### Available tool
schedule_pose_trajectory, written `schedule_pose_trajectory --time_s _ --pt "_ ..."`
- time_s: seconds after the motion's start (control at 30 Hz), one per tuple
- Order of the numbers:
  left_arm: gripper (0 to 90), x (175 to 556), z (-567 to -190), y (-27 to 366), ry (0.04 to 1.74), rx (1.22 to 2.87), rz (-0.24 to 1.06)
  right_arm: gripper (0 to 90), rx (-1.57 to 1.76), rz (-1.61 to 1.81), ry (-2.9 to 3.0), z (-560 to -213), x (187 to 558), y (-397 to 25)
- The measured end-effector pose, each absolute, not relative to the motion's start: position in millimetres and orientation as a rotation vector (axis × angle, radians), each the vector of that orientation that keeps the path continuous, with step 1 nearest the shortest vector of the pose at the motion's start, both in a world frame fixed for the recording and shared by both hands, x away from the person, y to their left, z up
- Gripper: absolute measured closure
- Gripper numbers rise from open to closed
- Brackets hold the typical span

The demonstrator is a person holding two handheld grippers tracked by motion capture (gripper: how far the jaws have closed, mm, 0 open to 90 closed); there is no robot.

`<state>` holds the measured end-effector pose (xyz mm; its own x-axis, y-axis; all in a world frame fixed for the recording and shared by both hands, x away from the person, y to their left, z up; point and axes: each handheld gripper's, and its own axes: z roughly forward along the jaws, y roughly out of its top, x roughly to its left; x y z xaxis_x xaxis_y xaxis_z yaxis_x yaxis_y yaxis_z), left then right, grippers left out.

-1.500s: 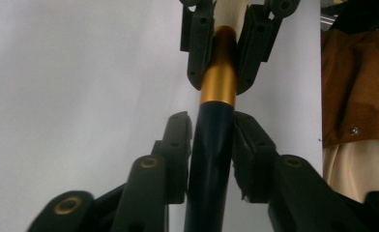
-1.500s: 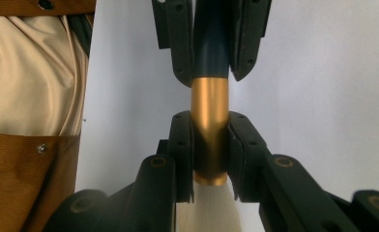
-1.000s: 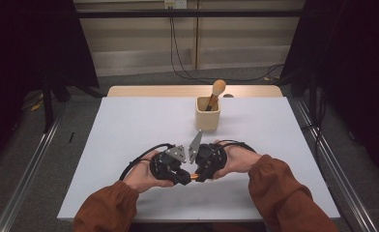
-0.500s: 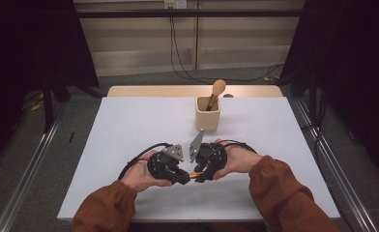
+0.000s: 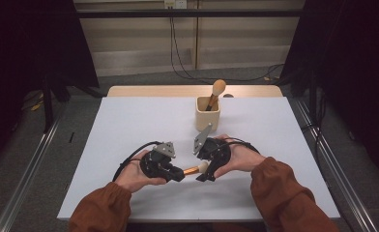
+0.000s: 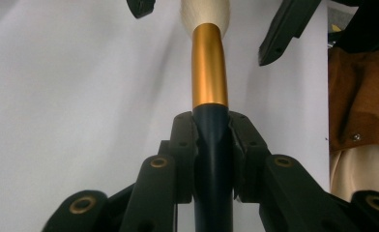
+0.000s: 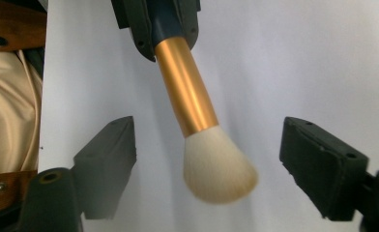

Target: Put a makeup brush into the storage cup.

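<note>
A makeup brush (image 5: 193, 170) with a dark handle, gold ferrule (image 6: 209, 67) and white bristles (image 7: 219, 164) is held level just above the white table (image 5: 129, 121). My left gripper (image 5: 178, 174) is shut on its dark handle (image 6: 211, 159). My right gripper (image 5: 204, 169) faces it, open, with its jaws on either side of the bristles and not touching them (image 7: 211, 145). A beige cup (image 5: 208, 116) stands behind the hands, with a second brush (image 5: 218, 88) upright in it.
The table's wooden far edge (image 5: 153, 91) lies behind the cup. Metal rails (image 5: 28, 169) run along both sides on the floor. A person's orange sleeves (image 5: 284, 193) come in from the bottom.
The two grippers have drawn slightly apart, so more of the gold ferrule shows between them. The left hand has drifted a little to the left.
</note>
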<state>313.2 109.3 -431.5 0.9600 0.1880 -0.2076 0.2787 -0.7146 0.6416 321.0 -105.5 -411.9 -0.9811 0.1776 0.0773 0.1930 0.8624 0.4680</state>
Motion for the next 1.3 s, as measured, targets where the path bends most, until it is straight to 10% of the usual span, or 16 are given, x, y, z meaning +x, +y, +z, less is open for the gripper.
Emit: schedule_pose_trajectory --time_s 1.3 --pt "74.6 315 -435 153 0.574 2.117 -0.044 4.2 -0.683 -1.05 -2.886 -414 315 -165"
